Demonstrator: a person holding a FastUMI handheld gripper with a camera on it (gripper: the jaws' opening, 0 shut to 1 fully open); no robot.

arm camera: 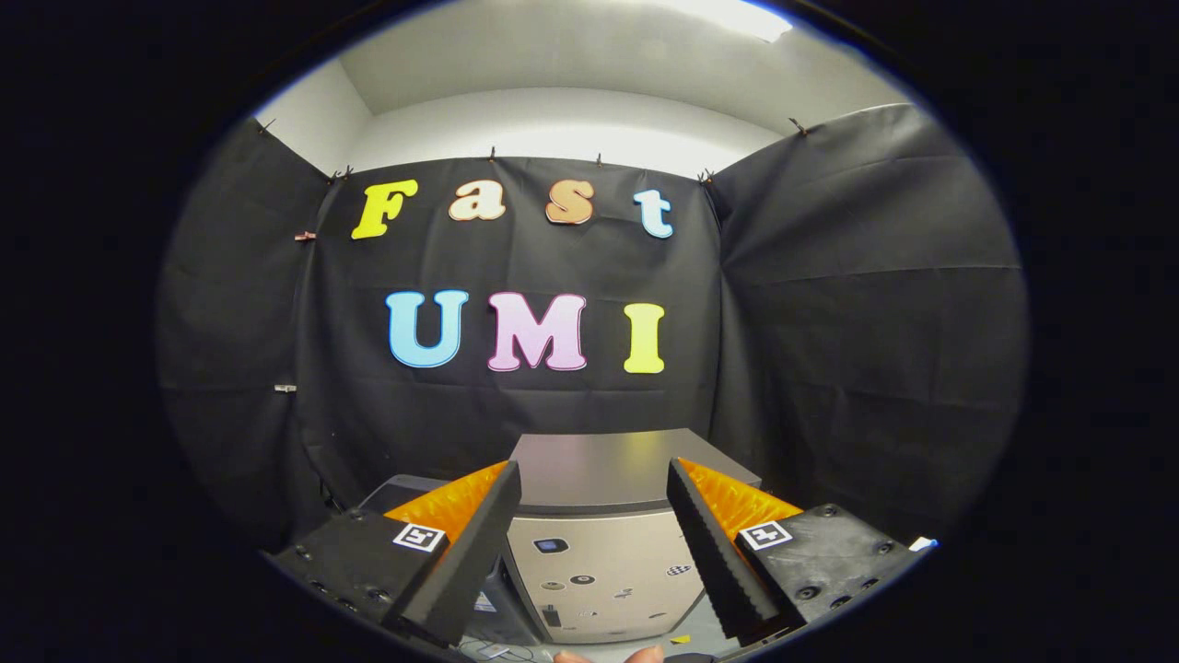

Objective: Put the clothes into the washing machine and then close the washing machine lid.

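The washing machine [603, 552] is seen straight ahead at 12 o'clock, framed between the fingers, its dark lid [608, 471] lying flat and shut. The gripper [594, 479] is held wide apart with nothing between its fingers. Small stickers are scattered over the front panel, too small to be read. Black cloth [829, 322] is hung close behind and at 3 o'clock.
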